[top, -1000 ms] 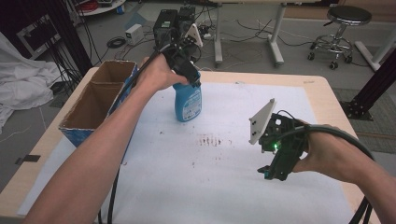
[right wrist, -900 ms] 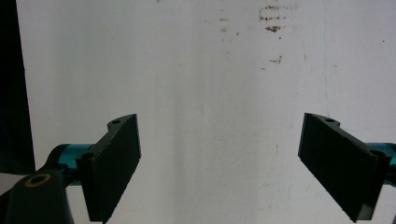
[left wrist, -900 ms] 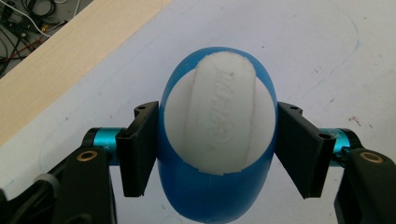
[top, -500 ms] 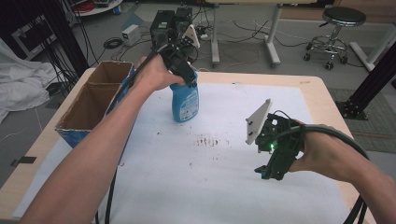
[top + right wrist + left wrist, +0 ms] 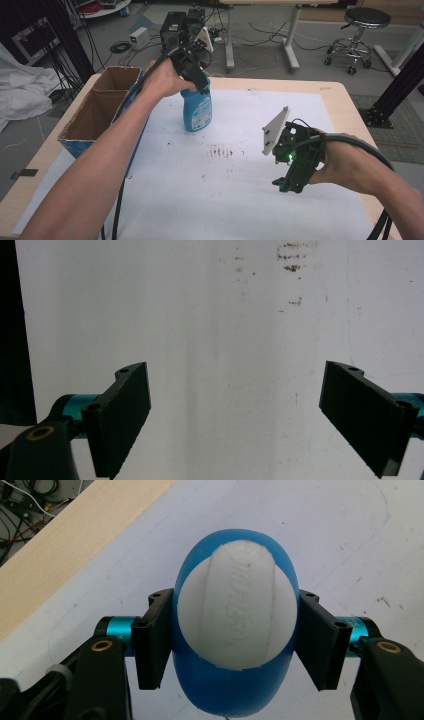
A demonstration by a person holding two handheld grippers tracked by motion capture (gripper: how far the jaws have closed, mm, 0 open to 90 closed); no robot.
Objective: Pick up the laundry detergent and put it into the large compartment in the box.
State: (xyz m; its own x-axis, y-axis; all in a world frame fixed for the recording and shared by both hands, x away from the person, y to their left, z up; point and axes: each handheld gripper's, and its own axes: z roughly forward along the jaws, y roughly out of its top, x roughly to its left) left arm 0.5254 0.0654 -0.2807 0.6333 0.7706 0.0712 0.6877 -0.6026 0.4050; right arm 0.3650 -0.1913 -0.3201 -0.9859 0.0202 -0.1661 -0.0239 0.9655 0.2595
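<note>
A blue bottle point(image 5: 197, 112) with a white cap stands upright on the white sheet at the back middle of the table. My left gripper point(image 5: 200, 87) comes down on its top from above and is shut on it. In the left gripper view the two black jaws press against both sides of the blue bottle point(image 5: 232, 605), with my left gripper point(image 5: 232, 635) seen from above the white cap. Over the sheet at the right, my right gripper point(image 5: 287, 187) points down. In its own view my right gripper point(image 5: 235, 415) is open, with bare white sheet between the jaws.
An open cardboard box point(image 5: 100, 107) with blue sides stands at the table's left edge, close to my left forearm. Brown stains point(image 5: 222, 151) mark the middle of the white sheet point(image 5: 200, 200). Beyond the table are a stool point(image 5: 365, 20), desk legs and cables on the floor.
The bottle in my left gripper has edged slightly to the left. The right gripper has stayed almost where it was, still open.
</note>
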